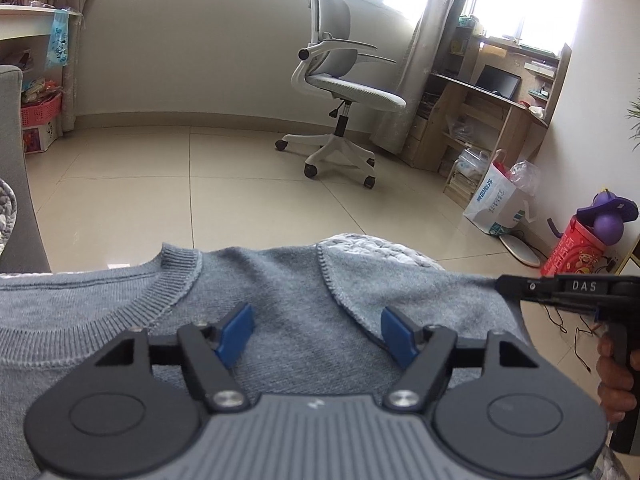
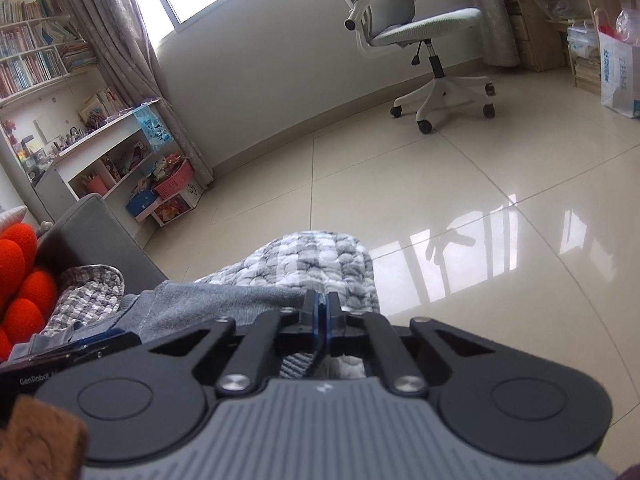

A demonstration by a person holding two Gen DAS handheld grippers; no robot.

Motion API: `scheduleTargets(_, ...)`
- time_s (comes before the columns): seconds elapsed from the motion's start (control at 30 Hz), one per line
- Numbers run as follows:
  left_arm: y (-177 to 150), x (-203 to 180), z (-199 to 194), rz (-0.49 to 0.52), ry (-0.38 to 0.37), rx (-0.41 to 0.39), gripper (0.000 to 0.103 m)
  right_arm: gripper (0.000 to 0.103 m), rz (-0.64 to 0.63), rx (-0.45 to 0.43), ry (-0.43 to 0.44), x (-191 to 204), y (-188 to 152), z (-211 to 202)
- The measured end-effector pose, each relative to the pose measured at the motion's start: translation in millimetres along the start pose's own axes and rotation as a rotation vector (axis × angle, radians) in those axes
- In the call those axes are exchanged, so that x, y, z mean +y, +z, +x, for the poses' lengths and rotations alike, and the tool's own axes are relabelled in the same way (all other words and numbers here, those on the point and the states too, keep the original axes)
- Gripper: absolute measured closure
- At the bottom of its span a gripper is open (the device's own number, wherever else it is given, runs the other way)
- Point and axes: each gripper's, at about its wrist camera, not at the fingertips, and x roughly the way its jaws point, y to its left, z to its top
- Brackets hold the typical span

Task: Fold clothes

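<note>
Knitwear first: the grey knitted sweater with a ribbed round collar lies spread over a grey-and-white quilted cover on what looks like a sofa seat, its collar toward the far edge above the tiled floor. One part of it is drawn out toward the right edge of the cover and already turned over the body, a ribbed edge running slantwise across the chest.

Judging by that, a fold is in hand. To do it well, I would keep the pinched cloth taut and level so the crease stays straight.

The right hand-held gripper has its 2 blue pads pressed together on a pinch of the grey knit. The left hand-held gripper hangs just above the sweater's chest, beside the collar, fingers spread apart and holding nothing.
</note>
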Motion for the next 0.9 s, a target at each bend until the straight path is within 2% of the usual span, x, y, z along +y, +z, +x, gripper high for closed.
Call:
scheduleTargets(0.1, 0.3, 0.6, 0.6, -0.003, -0.007, 0.001, 0.028, 0.1, -0.007, -0.01, -0.027, -7.0, 10.3, 5.5)
scheduleTargets(0.23, 0.5, 3.2, 0.1, -0.014, -0.019, -0.001, 0.027, 0.1, -0.014, 0.066, -0.048, -12.3, 0.1, 22.7)
scheduleTargets(0.37, 0.0, 4.4, -1.2, -0.02, -0.024, -0.003, 0.027, 0.087, -0.016, 0.069, -0.057, -9.9, -10.1, 17.1)
scheduleTargets(0.53, -0.2, 3.7, -2.7, -0.018, -0.023, -0.004, 0.026, 0.087, -0.01, 0.05, -0.05, -3.4, 0.8, 4.5)
scheduleTargets(0.57, 0.2, 3.9, -3.3, -0.019, -0.024, -0.004, 0.026, 0.08, -0.013, 0.048, -0.045, 0.7, 3.8, 3.7)
scheduleTargets(0.6, 0.8, 5.1, -4.2, -0.024, -0.028, -0.004, 0.026, 0.066, -0.014, 0.046, -0.038, 5.1, 6.0, 2.7)
scheduleTargets(0.63, 1.4, 6.5, -5.1, -0.03, -0.033, -0.003, 0.026, 0.06, -0.017, 0.04, -0.03, 10.5, 7.9, 1.5)
scheduleTargets(0.9, 2.0, 28.5, -42.2, -0.076, 0.014, 0.018, 0.026, 0.056, -0.063, 0.027, 0.045, 64.7, 20.8, 2.3)
